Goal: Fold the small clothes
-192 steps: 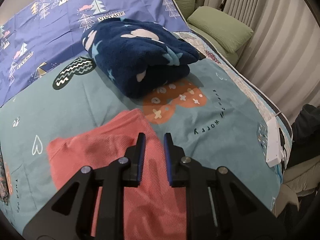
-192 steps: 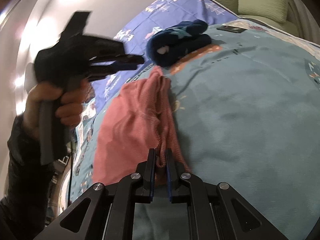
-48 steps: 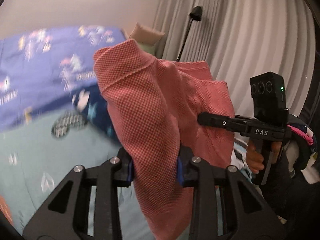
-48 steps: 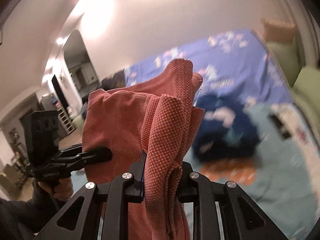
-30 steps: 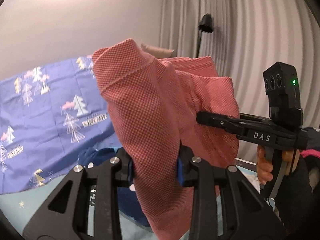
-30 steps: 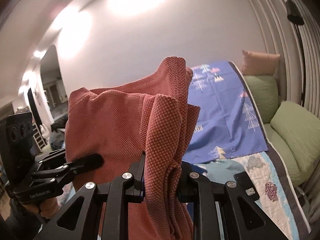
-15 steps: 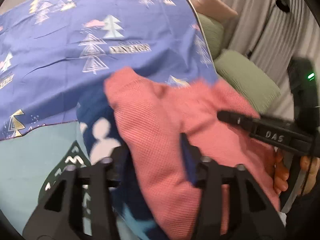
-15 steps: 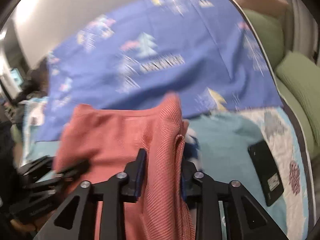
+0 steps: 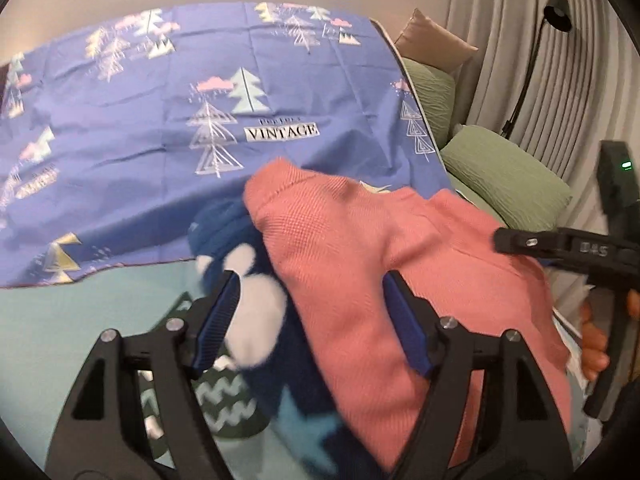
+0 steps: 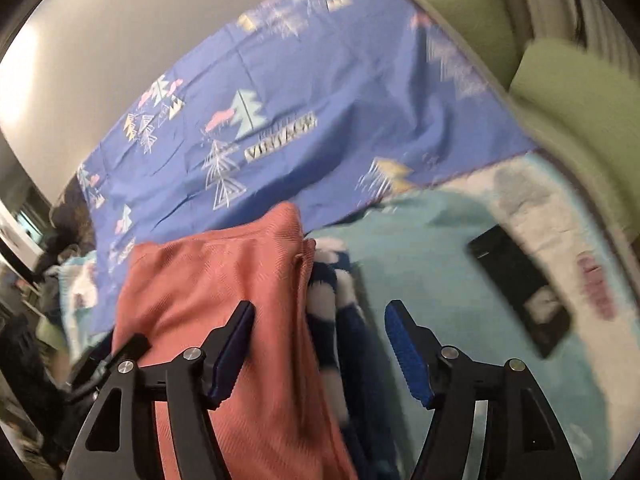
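The folded coral-red knit garment point(image 9: 384, 280) lies on top of the folded navy fleece with white and light-blue shapes point(image 9: 256, 312) on the bed. My left gripper point(image 9: 310, 320) is open, its blue pads spread wide on either side of the garment's left end. My right gripper point(image 10: 320, 344) is open too, with the garment point(image 10: 224, 300) under its left finger and the navy fleece point(image 10: 336, 304) between the pads. The right gripper's body also shows at the right of the left wrist view point(image 9: 576, 248). The right wrist view is blurred.
The bed has a teal printed cover point(image 9: 80, 312) and a purple sheet with tree prints point(image 9: 200, 112) behind. Green pillows point(image 9: 504, 176) lie at the right by the curtain. A black phone point(image 10: 520, 292) lies on the cover to the right of the pile.
Both grippers brought the garment down from the air onto the navy fleece, then opened wide and let it go.
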A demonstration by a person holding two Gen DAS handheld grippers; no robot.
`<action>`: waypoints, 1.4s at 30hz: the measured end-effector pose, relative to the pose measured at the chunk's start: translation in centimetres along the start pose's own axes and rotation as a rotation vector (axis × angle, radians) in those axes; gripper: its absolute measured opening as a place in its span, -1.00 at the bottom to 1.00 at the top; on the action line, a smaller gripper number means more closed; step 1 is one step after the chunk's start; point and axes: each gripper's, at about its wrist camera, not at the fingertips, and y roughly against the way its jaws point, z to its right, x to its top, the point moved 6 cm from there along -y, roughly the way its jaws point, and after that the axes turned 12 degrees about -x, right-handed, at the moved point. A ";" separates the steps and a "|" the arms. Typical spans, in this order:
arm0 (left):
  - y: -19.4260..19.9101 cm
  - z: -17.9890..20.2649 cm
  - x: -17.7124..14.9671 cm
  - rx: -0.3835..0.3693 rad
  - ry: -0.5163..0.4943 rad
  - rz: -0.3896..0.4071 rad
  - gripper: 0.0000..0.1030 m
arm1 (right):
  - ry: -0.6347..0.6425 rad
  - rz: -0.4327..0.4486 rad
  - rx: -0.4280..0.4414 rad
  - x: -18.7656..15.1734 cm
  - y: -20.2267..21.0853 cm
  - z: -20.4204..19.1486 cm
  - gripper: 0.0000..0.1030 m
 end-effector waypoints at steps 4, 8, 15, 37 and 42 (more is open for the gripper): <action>4.5 1.7 0.2 0.007 -0.054 0.035 0.44 | 0.102 0.125 -0.079 -1.8 7.5 -1.5 0.31; 9.6 4.0 0.0 -0.007 -0.082 0.081 0.44 | 0.164 0.226 -0.155 -5.1 14.7 -3.3 0.31; 20.2 8.5 -2.4 0.015 -0.117 0.167 0.65 | 0.138 0.310 -0.195 -11.3 24.4 -4.9 0.32; 39.3 15.3 -14.3 0.090 -0.182 0.281 0.92 | 0.046 0.402 -0.282 -27.9 39.2 -5.9 0.59; 40.3 16.1 -15.8 0.108 -0.205 0.277 0.92 | 0.065 0.406 -0.280 -28.9 39.9 -6.7 0.59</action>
